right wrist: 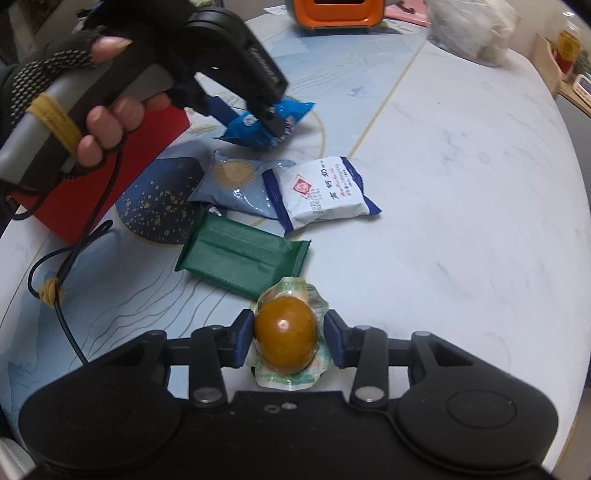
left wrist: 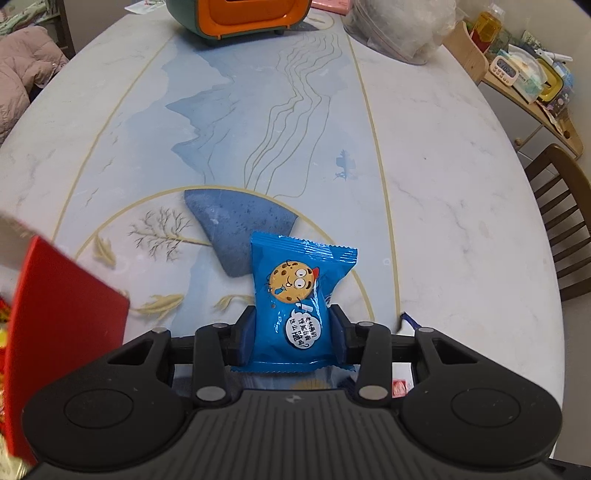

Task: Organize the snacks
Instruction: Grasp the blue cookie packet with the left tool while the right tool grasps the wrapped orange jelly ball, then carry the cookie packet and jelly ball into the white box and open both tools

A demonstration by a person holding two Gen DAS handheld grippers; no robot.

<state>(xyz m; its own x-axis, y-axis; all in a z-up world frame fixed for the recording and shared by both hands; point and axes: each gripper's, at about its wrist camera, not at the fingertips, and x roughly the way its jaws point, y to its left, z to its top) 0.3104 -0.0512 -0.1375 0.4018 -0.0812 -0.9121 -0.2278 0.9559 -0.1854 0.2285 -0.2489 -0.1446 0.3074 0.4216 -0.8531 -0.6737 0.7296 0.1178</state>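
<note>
My left gripper (left wrist: 293, 332) is shut on a blue cookie packet (left wrist: 295, 299) and holds it above the table; from the right wrist view the same gripper (right wrist: 255, 118) and packet (right wrist: 258, 127) hang over the table next to a red box (right wrist: 110, 173). My right gripper (right wrist: 286, 339) is shut on a packed brown egg (right wrist: 286, 339) in clear wrap. On the table lie a green packet (right wrist: 242, 258), a white packet with blue ends (right wrist: 325, 194) and a pale blue packet (right wrist: 236, 184).
The red box (left wrist: 62, 332) stands at the left, with red and yellow wrappers showing beside it. An orange and green appliance (left wrist: 240, 16) and a plastic bag (left wrist: 402, 26) sit at the far end. A wooden chair (left wrist: 561, 221) stands at the right edge. A cable (right wrist: 66, 273) trails over the table.
</note>
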